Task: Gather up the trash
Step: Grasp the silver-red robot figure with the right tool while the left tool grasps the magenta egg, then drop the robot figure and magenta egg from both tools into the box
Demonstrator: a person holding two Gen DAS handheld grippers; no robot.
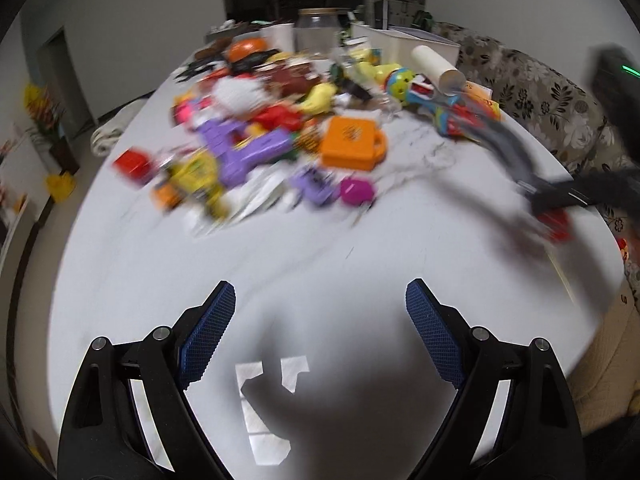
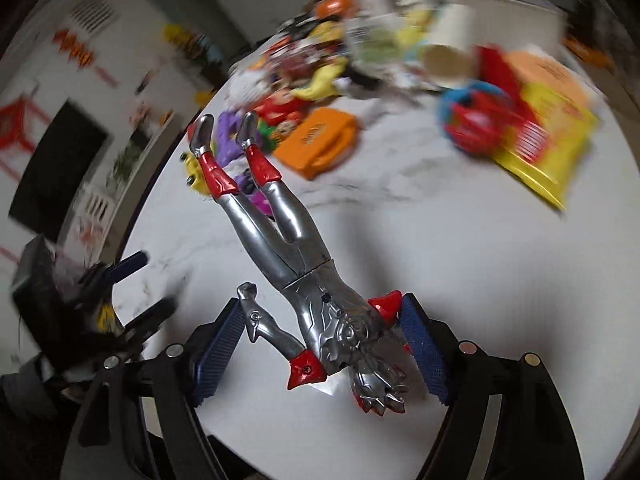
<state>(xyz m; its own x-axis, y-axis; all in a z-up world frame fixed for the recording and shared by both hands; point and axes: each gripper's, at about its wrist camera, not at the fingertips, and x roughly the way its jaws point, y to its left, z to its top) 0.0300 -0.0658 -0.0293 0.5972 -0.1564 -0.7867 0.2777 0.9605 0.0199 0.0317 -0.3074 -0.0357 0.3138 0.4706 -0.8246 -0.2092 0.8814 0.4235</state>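
My right gripper (image 2: 320, 344) is shut on a silver and red action figure (image 2: 296, 240), gripping its shoulders; its legs point away from me over the white marble table (image 2: 440, 272). In the left wrist view the same figure (image 1: 516, 148) shows blurred at the right, held by the right gripper (image 1: 556, 204). My left gripper (image 1: 320, 320) is open and empty above the near part of the table (image 1: 320, 248). It also shows blurred at the left of the right wrist view (image 2: 136, 284).
A pile of toys and trash covers the far table: an orange case (image 1: 352, 142), a purple toy (image 1: 244, 148), a cardboard tube (image 1: 438, 66), a glass jar (image 1: 318, 32), a yellow packet (image 2: 548, 140). A floral sofa (image 1: 540, 92) stands right of the table.
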